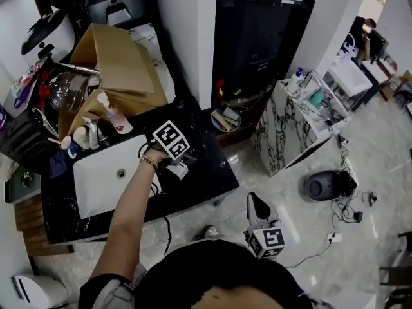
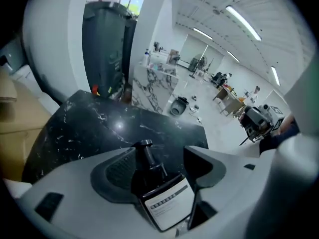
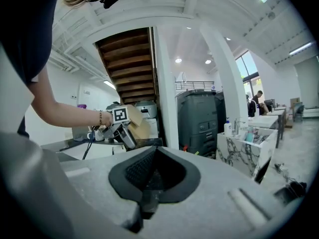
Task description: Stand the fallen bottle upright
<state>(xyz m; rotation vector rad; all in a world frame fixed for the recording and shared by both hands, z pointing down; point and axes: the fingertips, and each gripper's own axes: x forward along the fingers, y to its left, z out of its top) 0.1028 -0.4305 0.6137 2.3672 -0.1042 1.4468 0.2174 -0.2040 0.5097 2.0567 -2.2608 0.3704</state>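
Note:
A dark pump bottle (image 2: 160,190) with a white label sits between the jaws of my left gripper (image 2: 162,166), which is shut on it. Its pump head (image 2: 145,144) points forward along the jaws, over the black marble counter (image 2: 94,128). In the head view the left gripper (image 1: 177,165) reaches over the counter (image 1: 206,172) just right of the sink, and the bottle is mostly hidden under it. My right gripper (image 1: 259,206) hangs low beside the person's body, away from the counter. Its jaws (image 3: 149,183) are shut with nothing between them.
A white sink (image 1: 106,176) is set in the counter's left part, with small bottles and clutter (image 1: 96,124) behind it. A cardboard box (image 1: 119,63) stands at the back. A marble side cabinet (image 1: 302,124) and a round floor device (image 1: 327,185) are on the right.

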